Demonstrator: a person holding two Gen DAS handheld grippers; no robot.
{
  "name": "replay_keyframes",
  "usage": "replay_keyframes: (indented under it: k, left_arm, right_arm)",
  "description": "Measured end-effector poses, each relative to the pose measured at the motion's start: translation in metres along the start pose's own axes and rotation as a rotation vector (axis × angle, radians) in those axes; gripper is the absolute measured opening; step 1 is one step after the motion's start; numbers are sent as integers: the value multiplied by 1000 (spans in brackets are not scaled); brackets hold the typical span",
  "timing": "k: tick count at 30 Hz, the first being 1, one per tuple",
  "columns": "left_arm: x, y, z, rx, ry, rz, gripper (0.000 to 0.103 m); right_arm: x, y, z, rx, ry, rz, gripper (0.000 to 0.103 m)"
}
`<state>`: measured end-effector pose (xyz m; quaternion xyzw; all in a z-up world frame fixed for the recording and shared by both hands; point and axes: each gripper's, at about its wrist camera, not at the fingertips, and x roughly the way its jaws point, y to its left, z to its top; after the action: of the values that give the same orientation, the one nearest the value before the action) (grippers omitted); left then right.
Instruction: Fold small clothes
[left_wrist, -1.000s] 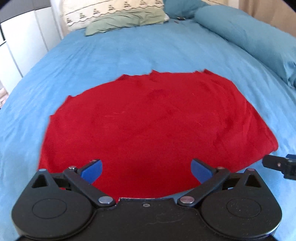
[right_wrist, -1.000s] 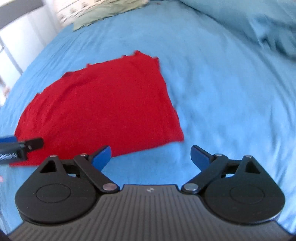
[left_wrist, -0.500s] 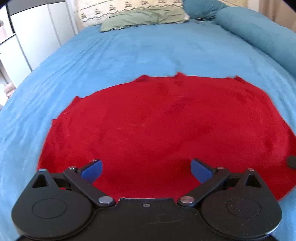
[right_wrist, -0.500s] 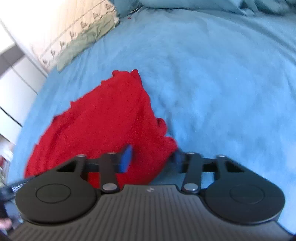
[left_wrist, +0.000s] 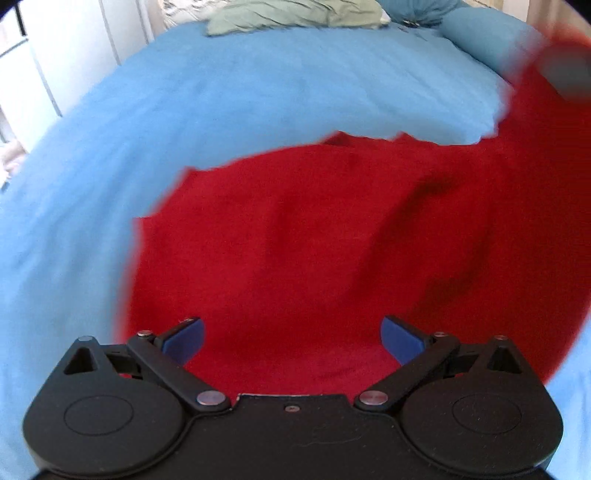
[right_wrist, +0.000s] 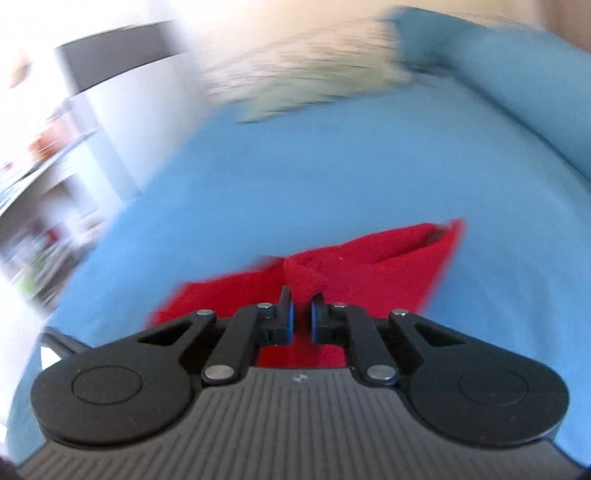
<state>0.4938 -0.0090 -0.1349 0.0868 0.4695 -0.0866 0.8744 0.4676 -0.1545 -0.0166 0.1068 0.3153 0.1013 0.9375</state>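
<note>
A red cloth (left_wrist: 314, 240) lies on the blue bed sheet (left_wrist: 240, 92). My left gripper (left_wrist: 291, 338) is open and empty, low over the near edge of the cloth. My right gripper (right_wrist: 301, 314) is shut on a pinched fold of the red cloth (right_wrist: 369, 273) and lifts its right side off the bed. In the left wrist view the lifted side rises at the right edge, with the right gripper (left_wrist: 569, 74) a blurred dark shape at its top.
A green pillow (left_wrist: 295, 14) and blue bolsters (left_wrist: 480, 33) lie at the head of the bed. White cupboards (left_wrist: 74, 48) stand to the left of the bed. The right wrist view is motion-blurred.
My right gripper closed on the right edge of the red cloth and has lifted it up. My left gripper has stayed open and shifted left over the cloth.
</note>
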Motion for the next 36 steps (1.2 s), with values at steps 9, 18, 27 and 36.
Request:
replay_keyframes:
  k: [9,18,27,36]
  left_arm:
    - [-19,90,-72,8,21,29,103]
    - [-52,93,-80,-15,-71,-98,102]
    - [-31,88,-59,-234,-17,-161,63]
    - [-13,95,-34,-346,-27,-94,7]
  right_arm:
    - [132,139,-80,-421,388,393,21]
    - [85,87,-60,-241,226,292,98]
    - [7,-17,-93,11,209,-20,99]
    - [1,-24,-146,95,247,-52,98]
